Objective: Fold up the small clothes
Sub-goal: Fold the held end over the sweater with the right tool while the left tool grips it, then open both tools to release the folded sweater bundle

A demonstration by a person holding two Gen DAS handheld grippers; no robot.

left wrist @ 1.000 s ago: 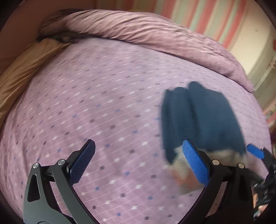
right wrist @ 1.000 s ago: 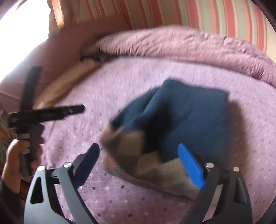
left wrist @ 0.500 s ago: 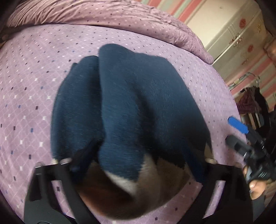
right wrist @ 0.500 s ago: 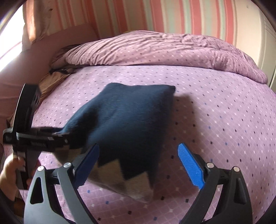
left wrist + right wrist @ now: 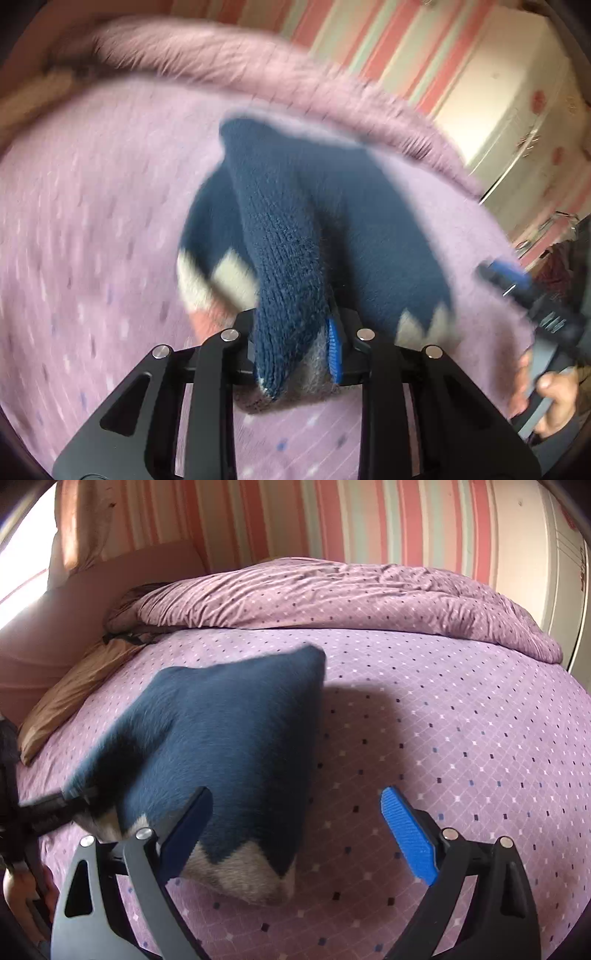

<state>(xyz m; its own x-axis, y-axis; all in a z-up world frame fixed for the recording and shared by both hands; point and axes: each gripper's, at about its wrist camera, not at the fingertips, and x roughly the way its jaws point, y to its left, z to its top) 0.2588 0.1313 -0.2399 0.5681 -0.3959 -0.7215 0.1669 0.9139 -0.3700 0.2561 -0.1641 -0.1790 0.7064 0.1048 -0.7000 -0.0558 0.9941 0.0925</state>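
A small navy knit sweater (image 5: 280,221) with a beige zigzag band at its hem rests on the purple bed. My left gripper (image 5: 295,339) has a raised fold of the hem between its jaws, which are closing, and the pads press the knit. In the right wrist view the sweater (image 5: 221,731) rises in a peak, pulled at its lower left by the left gripper (image 5: 55,805). My right gripper (image 5: 295,834) stands open. Its dark left finger lies over the hem and the hem's corner sits in the gap, unpressed. In the left wrist view the right gripper (image 5: 517,284) is at the right edge.
The bed sheet (image 5: 461,738) is purple with small dots. A bunched duvet (image 5: 332,590) lies along the back and a tan pillow (image 5: 74,694) at the left. A white wardrobe (image 5: 498,110) stands beyond the bed. A person's hand (image 5: 554,391) holds the right gripper.
My left gripper came in over the sweater's hem and its jaws went from wide open to pinching a fold. The sweater now stands peaked. The right gripper stayed open and shifted a little.
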